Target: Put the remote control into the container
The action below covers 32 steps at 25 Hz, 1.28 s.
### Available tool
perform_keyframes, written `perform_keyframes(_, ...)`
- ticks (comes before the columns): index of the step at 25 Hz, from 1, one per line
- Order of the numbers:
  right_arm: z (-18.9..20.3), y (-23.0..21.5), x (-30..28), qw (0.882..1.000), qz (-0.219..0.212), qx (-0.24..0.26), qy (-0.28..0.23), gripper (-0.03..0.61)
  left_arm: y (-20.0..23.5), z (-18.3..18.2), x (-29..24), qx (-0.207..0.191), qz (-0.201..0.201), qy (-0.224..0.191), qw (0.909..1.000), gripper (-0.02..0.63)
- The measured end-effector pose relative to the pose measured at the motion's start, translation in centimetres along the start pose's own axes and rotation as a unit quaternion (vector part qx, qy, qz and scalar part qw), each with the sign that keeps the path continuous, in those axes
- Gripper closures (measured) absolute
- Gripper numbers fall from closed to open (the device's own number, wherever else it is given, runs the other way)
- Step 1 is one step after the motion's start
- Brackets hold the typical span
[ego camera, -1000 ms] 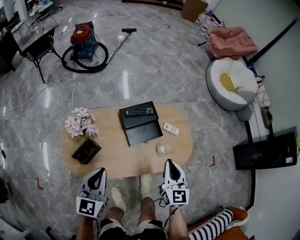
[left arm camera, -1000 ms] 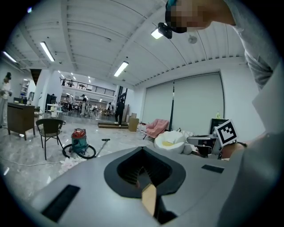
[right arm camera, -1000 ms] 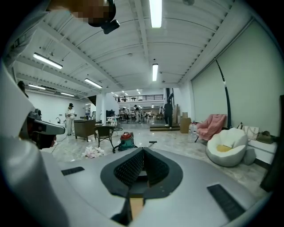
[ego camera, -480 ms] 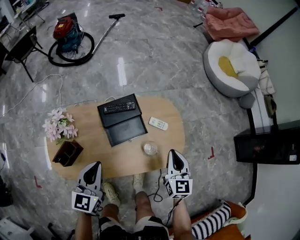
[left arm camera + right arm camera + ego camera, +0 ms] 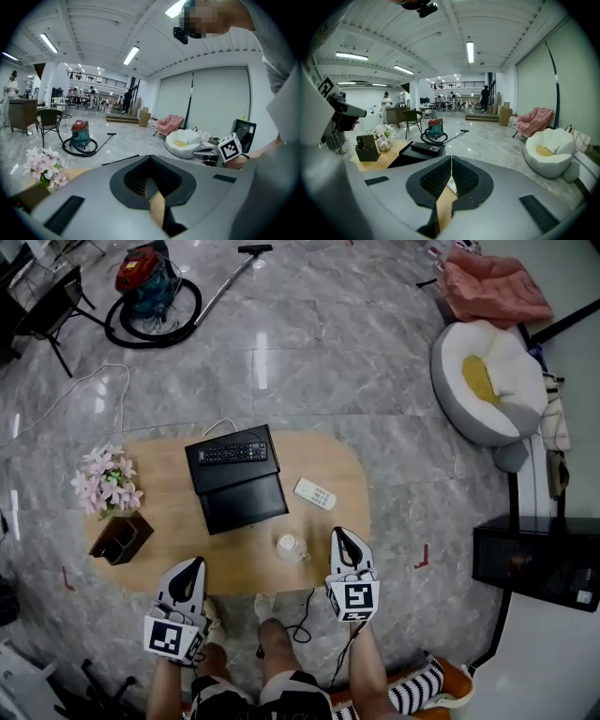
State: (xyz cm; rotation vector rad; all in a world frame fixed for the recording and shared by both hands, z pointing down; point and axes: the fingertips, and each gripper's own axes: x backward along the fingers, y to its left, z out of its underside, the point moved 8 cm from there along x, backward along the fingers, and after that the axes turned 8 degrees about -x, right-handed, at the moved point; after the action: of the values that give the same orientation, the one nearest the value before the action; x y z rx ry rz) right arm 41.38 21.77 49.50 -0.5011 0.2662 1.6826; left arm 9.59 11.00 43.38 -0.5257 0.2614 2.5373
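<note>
A black remote control [image 5: 232,453] lies on the raised lid of a black box [image 5: 244,505] that stands open on the oval wooden table [image 5: 178,521]. A white remote control [image 5: 315,494] lies on the wood just right of the box. My left gripper [image 5: 185,577] hangs shut and empty over the table's near edge, well short of the box. The right gripper [image 5: 343,542] is also shut and empty, near the table's front right edge, below the white remote. In the right gripper view the black remote [image 5: 424,147] lies ahead to the left of the gripper [image 5: 451,161].
A small glass [image 5: 289,546] stands between box and right gripper. Pink flowers [image 5: 103,486] and a brown holder [image 5: 120,539] occupy the table's left end. On the floor beyond are a vacuum cleaner [image 5: 148,279] and a white beanbag [image 5: 487,381]. My feet are under the near edge.
Both grippers have come down and forward to the table's near edge. The table now sits closer and lower in the head view. Both stay shut and empty.
</note>
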Motion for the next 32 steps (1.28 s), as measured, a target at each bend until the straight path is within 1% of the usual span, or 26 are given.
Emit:
perform_keyframes(4, 0.6, -1.2, -3.0, 0.999, -0.013, 0.024, 0.028, 0.568, 0.2, 0.1, -1.7, 0.004, -0.008, 0.012, 0.9999, 0.606)
perform_keyframes(7, 1.4, -1.8, -5.0, 0.997, -0.040, 0.043, 0.056, 0.568, 0.3, 0.0, -2.5, 0.006, -0.014, 0.016, 0.9997, 0.606)
perform_keyframes(10, 2.3, -2.0, -7.0, 0.992, -0.068, 0.068, 0.088, 0.566, 0.8, 0.2, -3.2, 0.009, -0.024, 0.023, 0.9994, 0.606)
perform_keyframes(14, 3.6, -2.3, -9.8, 0.982, -0.097, 0.103, 0.126, 0.564, 1.4, 0.8, -3.8, 0.016, -0.041, 0.034, 0.9984, 0.606)
perform_keyframes(15, 4.0, -2.4, -10.4, 0.979, -0.104, 0.108, 0.136, 0.553, 1.5, 1.0, -3.9, 0.018, -0.044, 0.036, 0.9982, 0.606)
perform_keyframes(17, 4.7, -2.7, -11.8, 0.974, -0.119, 0.117, 0.154, 0.507, 1.7, 1.4, -4.2, 0.023, -0.048, 0.039, 0.9978, 0.606)
perform_keyframes(20, 5.5, -3.0, -13.4, 0.965, -0.134, 0.138, 0.178, 0.465, 1.9, 1.7, -4.7, 0.028, -0.053, 0.042, 0.9973, 0.606)
perform_keyframes(27, 8.0, -3.7, -16.3, 0.945, -0.155, 0.172, 0.232, 0.393, 2.4, 2.6, -5.2, 0.038, -0.066, 0.052, 0.9958, 0.606)
perform_keyframes(32, 9.5, -3.6, -18.0, 0.932, -0.166, 0.191, 0.262, 0.363, 3.0, 3.3, -5.2, 0.046, -0.079, 0.057, 0.9941, 0.606)
